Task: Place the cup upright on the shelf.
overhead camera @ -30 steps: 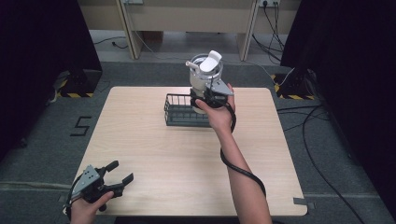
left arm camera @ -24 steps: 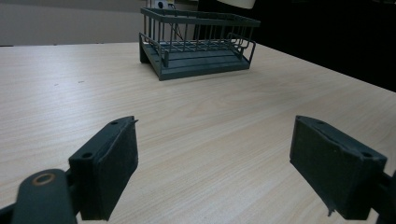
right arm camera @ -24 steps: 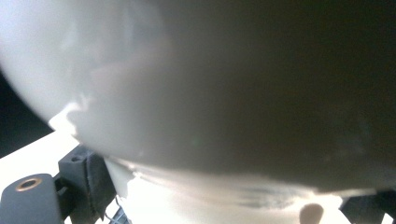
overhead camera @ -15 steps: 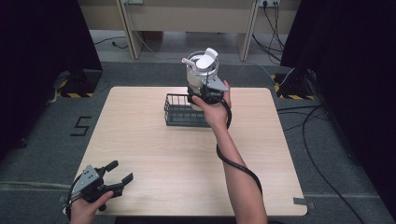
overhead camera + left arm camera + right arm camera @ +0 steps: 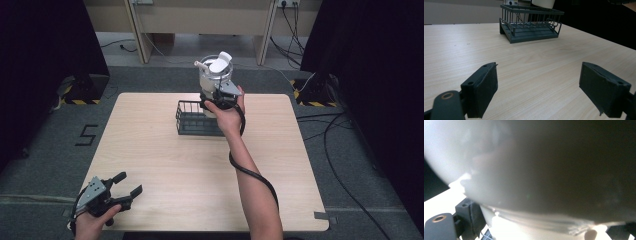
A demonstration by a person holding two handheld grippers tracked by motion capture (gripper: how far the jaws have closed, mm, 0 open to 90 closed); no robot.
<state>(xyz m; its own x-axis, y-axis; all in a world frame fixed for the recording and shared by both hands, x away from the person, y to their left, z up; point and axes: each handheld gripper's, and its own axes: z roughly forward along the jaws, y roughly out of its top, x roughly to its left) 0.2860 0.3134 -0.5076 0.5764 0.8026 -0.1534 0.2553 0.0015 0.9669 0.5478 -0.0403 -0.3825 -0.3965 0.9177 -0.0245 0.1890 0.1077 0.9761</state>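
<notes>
While my left gripper (image 5: 127,185) rests wide open and empty at the table's (image 5: 150,150) near corner, my right gripper (image 5: 216,101) clamps a white lidded container (image 5: 215,75) above the wire basket (image 5: 192,120)

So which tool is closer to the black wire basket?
Right. The right tool holds a white jug just above the wire basket; the left tool is far off at the table's near corner.

Looks like a lab or recording studio: lone pale wooden table (image 5: 165,150) on grey carpet (image 5: 45,150), black curtains (image 5: 45,40) at both sides, hazard-striped floor blocks (image 5: 75,95), loose cables (image 5: 345,125), wall sockets (image 5: 287,3), a taped "5" (image 5: 86,135).
</notes>
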